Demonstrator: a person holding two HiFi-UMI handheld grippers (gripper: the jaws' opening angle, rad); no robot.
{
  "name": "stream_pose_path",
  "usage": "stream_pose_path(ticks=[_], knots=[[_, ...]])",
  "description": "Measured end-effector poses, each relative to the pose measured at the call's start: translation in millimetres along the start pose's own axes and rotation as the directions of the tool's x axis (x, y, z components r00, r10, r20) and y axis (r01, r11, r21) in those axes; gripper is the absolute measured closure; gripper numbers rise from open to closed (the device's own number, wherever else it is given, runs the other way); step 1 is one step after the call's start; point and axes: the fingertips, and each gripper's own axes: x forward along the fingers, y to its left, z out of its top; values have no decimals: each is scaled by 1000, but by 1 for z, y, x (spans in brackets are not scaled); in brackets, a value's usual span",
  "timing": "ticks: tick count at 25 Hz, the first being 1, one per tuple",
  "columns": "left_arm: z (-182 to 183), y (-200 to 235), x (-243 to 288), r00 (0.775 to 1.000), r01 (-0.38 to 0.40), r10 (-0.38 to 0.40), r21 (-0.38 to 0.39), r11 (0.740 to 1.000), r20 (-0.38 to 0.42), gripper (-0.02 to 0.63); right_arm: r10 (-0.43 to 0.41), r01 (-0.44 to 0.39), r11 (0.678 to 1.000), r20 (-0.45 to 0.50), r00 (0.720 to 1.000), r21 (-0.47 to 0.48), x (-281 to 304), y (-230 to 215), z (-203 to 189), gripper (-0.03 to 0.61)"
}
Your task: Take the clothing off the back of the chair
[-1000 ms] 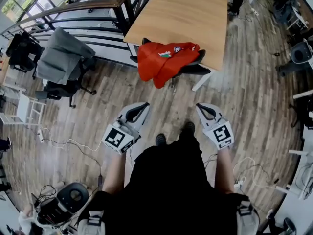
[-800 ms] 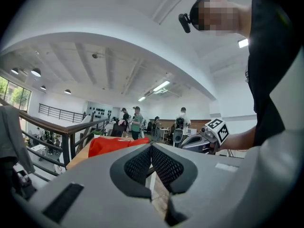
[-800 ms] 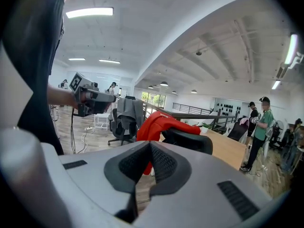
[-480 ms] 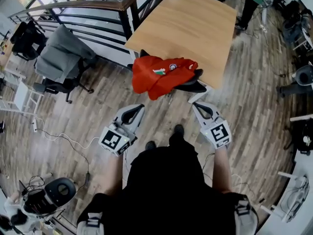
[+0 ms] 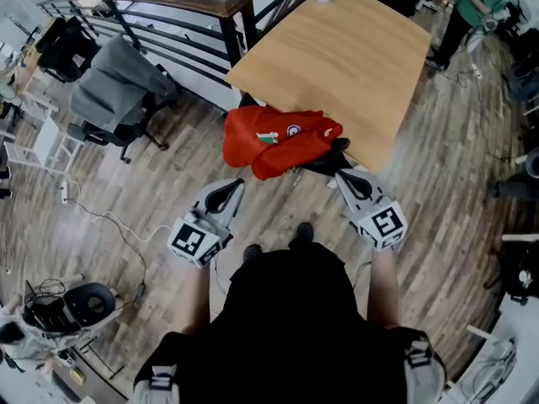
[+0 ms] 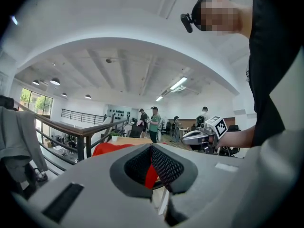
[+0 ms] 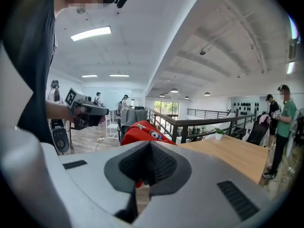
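The left gripper (image 5: 229,188) and right gripper (image 5: 347,178) are both sitting clenched and empty, pointing at the red clothing (image 5: 274,141). It is lying draped over the back of the black chair (image 5: 330,160) beside the wooden table (image 5: 337,57), near the jaws but not touching them. It is looking soft and light (possibly a jacket; folds are hiding its cut), so pinching a bunched fold along the top edge seems best. The head view is showing its spread; the gripper views are showing its hanging side.
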Motion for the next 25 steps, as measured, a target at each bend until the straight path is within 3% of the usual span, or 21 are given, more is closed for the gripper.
stream_pose_path(ticks=[7,11,20,25], knots=[[9,-2,19,993,-107,108,-21,994,47,611,63,-64,997,-21,998,-49,6,-48,0,578],[11,1,23,980,-179,182,-52,982,73,611,153,-151,988,45,987,-44,12,-71,6,578],[4,9,20,941,-320,328,-97,943,82,611,273,-272,960,17,962,-62,35,-100,0,577],[-5,13,21,935,-351,354,-65,934,34,611,310,-309,944,-4,951,-120,49,-114,-5,577]])
